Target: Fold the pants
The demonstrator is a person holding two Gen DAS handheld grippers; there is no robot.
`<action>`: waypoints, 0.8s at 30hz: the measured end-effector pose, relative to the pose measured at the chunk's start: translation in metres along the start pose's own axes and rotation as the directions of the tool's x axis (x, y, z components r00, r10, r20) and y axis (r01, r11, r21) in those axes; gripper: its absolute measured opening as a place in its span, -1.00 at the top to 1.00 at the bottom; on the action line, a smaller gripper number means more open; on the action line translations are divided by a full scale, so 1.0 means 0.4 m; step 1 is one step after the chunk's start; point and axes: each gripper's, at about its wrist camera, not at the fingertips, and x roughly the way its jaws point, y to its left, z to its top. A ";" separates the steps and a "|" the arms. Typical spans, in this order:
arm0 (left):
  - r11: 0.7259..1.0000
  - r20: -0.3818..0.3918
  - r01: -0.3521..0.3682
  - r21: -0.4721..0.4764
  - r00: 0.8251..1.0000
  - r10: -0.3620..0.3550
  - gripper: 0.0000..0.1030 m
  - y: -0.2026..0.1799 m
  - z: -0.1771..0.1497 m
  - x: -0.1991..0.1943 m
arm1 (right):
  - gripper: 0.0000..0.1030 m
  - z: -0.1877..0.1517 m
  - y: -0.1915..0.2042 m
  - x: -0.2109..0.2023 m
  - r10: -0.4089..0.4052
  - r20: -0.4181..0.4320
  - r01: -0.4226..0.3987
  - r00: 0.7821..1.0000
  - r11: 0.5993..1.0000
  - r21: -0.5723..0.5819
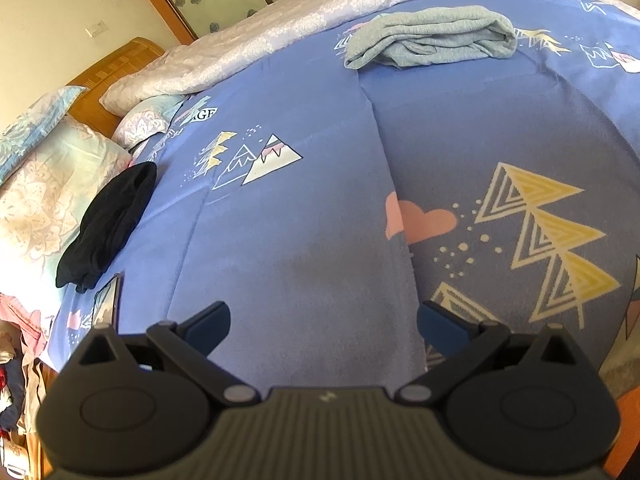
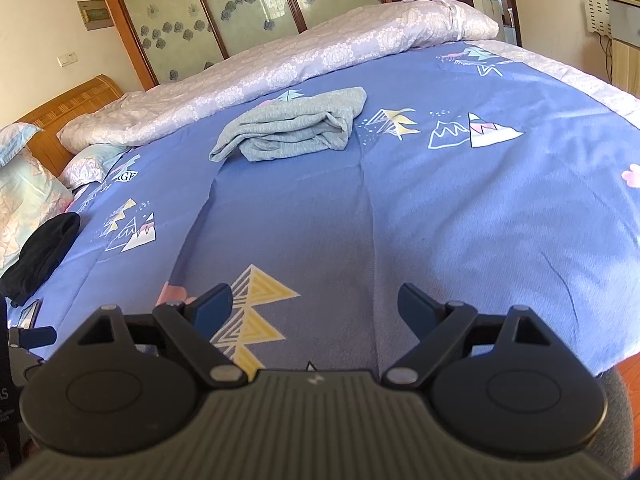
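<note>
A folded light grey-blue pair of pants lies on the blue patterned bedsheet at the far side of the bed; it also shows in the right wrist view. A bundled black garment lies at the left near the pillows, seen too in the right wrist view. My left gripper is open and empty, low over the near part of the sheet. My right gripper is open and empty, also over the near sheet. Both are far from the grey pants.
A rolled lilac floral quilt lies along the bed's far edge. Pillows and a wooden headboard are at the left. A pile of clothes sits beside the bed at the lower left. A cabinet stands at the right.
</note>
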 end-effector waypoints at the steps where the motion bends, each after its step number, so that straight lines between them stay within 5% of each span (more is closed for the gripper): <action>1: 1.000 -0.005 0.003 0.001 1.000 -0.003 -1.00 -0.001 0.000 0.002 | -0.77 0.000 0.000 0.000 0.000 -0.001 0.000 1.000 1.000 0.001; 24: 0.984 -0.021 0.174 -0.037 0.984 -0.175 -1.00 0.001 0.057 -0.062 | -0.77 0.037 -0.029 -0.062 -0.020 0.058 0.018 0.998 0.999 0.028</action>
